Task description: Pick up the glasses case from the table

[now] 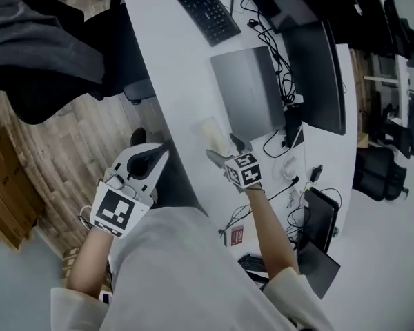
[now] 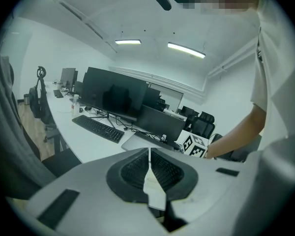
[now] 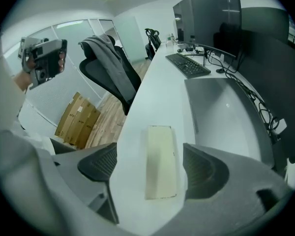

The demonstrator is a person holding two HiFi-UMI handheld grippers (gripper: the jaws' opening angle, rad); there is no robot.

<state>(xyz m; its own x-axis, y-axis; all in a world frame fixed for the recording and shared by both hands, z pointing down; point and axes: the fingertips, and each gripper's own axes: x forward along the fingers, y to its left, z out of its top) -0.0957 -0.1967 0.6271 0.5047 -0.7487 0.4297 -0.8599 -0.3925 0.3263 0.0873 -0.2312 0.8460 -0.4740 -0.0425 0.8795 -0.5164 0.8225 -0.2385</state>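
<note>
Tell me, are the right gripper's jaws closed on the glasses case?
No, in the right gripper view the right gripper has its jaws spread apart, with the glasses case lying flat on the table between them.

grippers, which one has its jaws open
The right gripper: its jaws stand apart, with the glasses case showing between them. The left gripper has its jaws pressed together.

The long white table (image 1: 183, 64) bears a black keyboard (image 1: 200, 5), a closed grey laptop (image 1: 247, 92), a pale cream glasses case (image 1: 214, 135) lying flat just beside that laptop, a dark monitor (image 1: 317, 74) and loose cables (image 1: 281, 64).
</note>
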